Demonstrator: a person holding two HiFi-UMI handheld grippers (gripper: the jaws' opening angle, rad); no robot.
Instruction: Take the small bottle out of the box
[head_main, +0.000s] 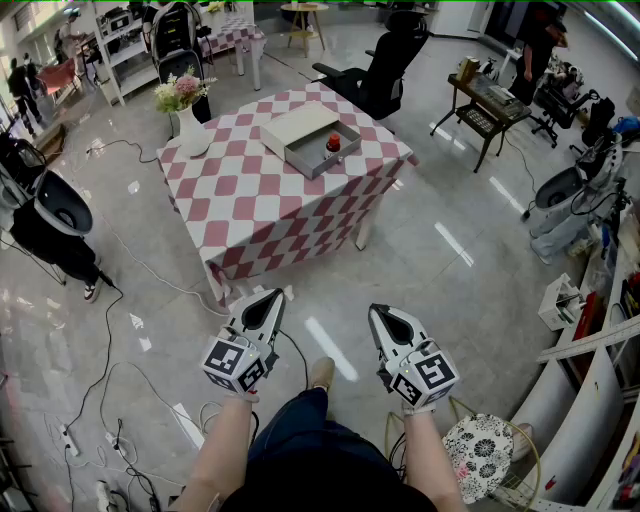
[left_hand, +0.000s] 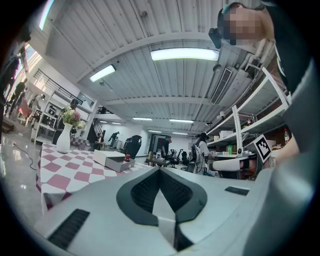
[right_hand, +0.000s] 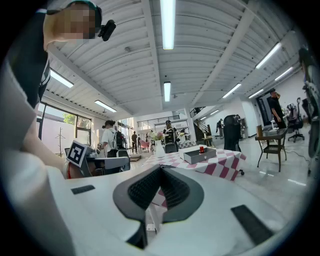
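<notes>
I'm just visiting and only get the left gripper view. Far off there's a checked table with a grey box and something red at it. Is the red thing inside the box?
Observer: Yes. The head view looks down into the open box, and the small bottle, which is red, stands upright inside it.
Operator: Is the other tool holding anything?
Observer: No. The right gripper view shows the right gripper with its jaws closed together and nothing between them.
Operator: Anything close to the person that I miss?
Observer: A round seat with a patterned cushion stands just to the person's right, low on the floor.
</notes>
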